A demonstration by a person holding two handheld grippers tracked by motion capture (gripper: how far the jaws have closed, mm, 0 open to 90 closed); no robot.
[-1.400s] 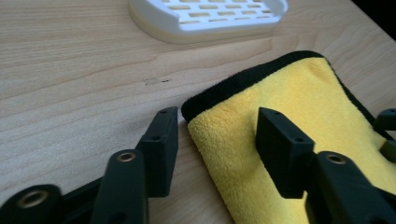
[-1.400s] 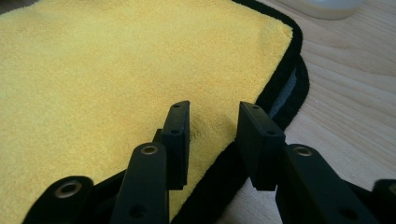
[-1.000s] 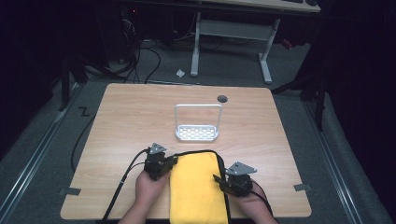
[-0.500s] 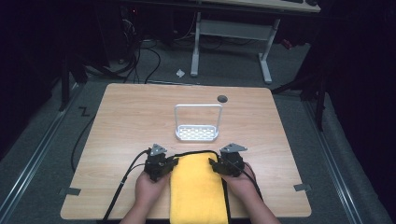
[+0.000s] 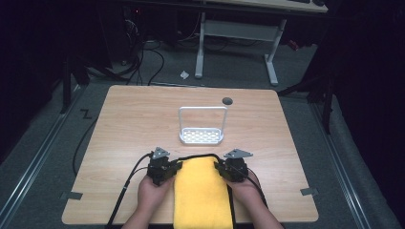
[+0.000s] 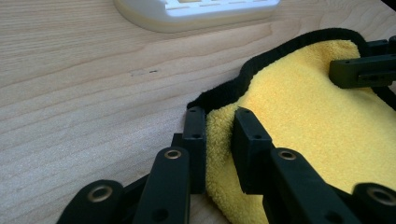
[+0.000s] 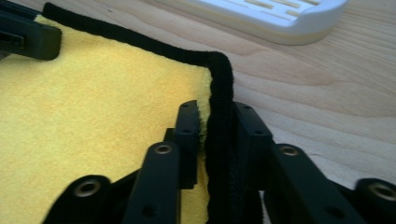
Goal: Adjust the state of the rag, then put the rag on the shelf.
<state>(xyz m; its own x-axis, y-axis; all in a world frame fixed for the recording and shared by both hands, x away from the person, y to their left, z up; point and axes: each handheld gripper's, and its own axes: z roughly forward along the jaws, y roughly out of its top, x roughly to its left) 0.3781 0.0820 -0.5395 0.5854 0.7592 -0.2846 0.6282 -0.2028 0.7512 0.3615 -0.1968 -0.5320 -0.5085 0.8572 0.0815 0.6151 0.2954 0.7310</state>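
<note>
Wooden table (image 5: pixel 124 119), seemingly pinched yellow towel (image 5: pixel 200 195)

On my screen the wooden worktop (image 5: pixel 124 124) has a light grain and rounded corners. Near its middle stands a small white rack (image 5: pixel 201 136) with a slotted base and a thin wire frame that rises upright from it. Behind the rack, close to the far edge, I see a dark round hole (image 5: pixel 227 100) in the wood. Two grey tape pieces (image 5: pixel 70 195) sit at the near corners. On the grey floor lie black cables (image 5: pixel 143 57), and a white desk frame (image 5: pixel 236 33) stands behind.
</note>
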